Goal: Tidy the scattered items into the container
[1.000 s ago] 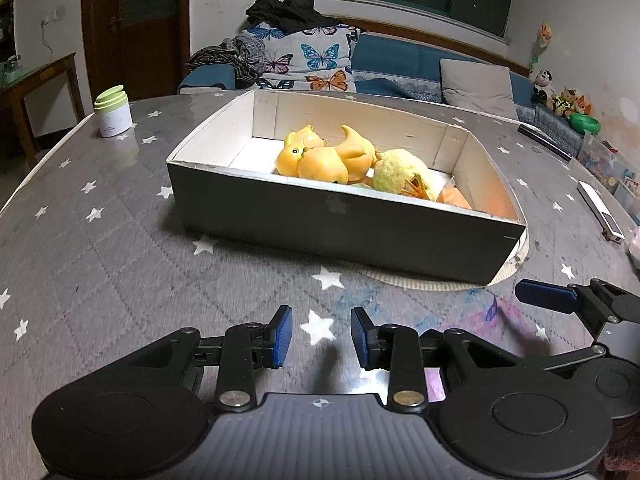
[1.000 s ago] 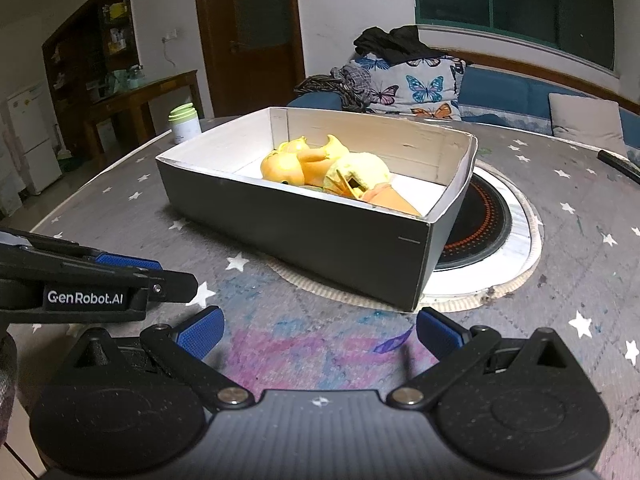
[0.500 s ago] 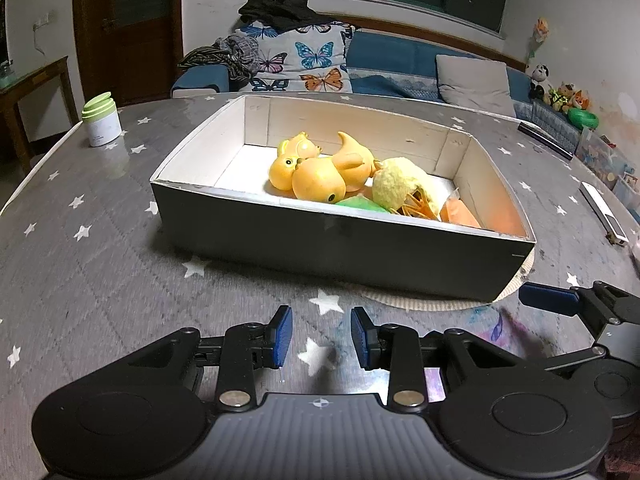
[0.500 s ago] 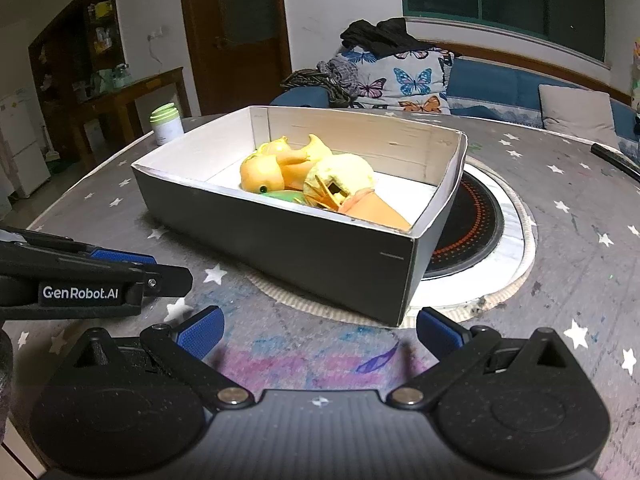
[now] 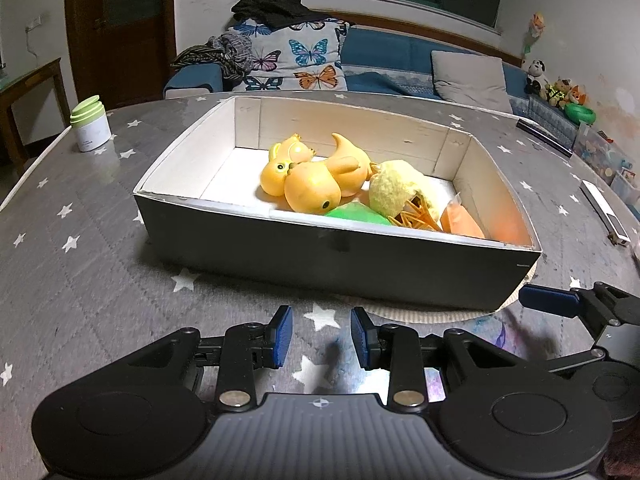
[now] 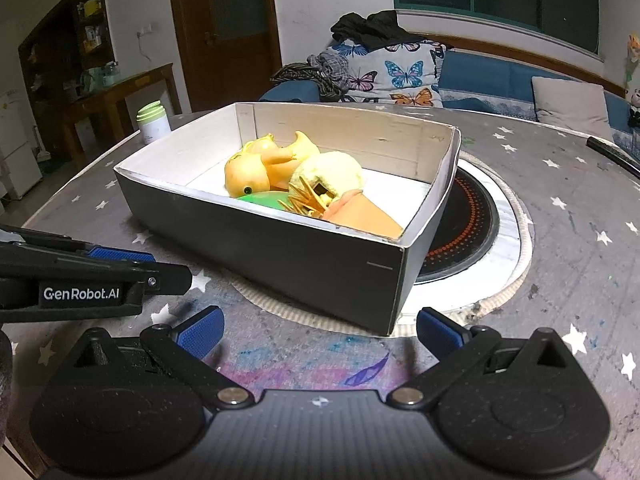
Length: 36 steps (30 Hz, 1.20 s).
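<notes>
A dark box with a white inside (image 5: 320,252) stands on the star-patterned table. In it lie orange rubber ducks (image 5: 312,190), a yellow plush toy (image 5: 396,192), a green item (image 5: 356,214) and an orange packet (image 5: 460,222). My left gripper (image 5: 321,338) hovers over the table just in front of the box's near wall, its blue pads a small gap apart with nothing between them. My right gripper (image 6: 318,330) is wide open and empty, facing the box's (image 6: 280,252) near right corner. The left gripper's fingers (image 6: 120,256) show at the left of the right wrist view.
A white jar with a green lid (image 5: 91,124) stands near the table's far left edge. A round cooktop (image 6: 468,232) lies under and right of the box. A white remote (image 5: 604,210) sits at the right edge. A sofa with cushions is behind the table.
Both cameras have risen and tilted, so more of the box's inside shows and the green item has come into sight. Neither gripper's opening has changed.
</notes>
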Motion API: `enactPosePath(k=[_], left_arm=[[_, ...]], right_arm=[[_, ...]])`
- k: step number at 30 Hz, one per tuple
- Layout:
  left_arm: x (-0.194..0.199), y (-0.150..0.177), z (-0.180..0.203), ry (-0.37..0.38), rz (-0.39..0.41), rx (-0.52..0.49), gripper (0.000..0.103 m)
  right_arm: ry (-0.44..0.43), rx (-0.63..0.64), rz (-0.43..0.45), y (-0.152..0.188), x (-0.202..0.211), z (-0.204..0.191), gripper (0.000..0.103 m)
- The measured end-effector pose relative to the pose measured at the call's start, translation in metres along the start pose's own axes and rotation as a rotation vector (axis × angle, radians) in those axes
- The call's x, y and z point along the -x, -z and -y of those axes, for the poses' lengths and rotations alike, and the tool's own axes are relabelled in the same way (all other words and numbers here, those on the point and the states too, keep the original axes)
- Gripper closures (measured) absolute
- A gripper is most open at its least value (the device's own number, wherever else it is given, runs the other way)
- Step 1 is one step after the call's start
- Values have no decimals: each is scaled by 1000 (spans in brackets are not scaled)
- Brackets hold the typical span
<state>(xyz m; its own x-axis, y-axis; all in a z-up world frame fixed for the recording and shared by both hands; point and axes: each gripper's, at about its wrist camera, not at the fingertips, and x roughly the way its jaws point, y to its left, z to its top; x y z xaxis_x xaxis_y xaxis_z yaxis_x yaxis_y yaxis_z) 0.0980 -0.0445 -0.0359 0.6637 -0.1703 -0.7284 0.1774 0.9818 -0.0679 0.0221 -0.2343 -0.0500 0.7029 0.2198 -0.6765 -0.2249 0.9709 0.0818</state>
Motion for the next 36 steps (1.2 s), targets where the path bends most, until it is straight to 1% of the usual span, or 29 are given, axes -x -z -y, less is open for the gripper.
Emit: enactPosePath(k=[14,30,36], left_arm=[[-7,-4,-2,14,-6,2,69],[-5,-6,-1,31,21,12,69],[-4,-7,0,24,27,9,69]], right_arm=[[0,-4,-11,-4,-8,1,0],[-7,-6,-11,-5,-10,2,0],[-8,-5,-10,-5,-10,2,0]])
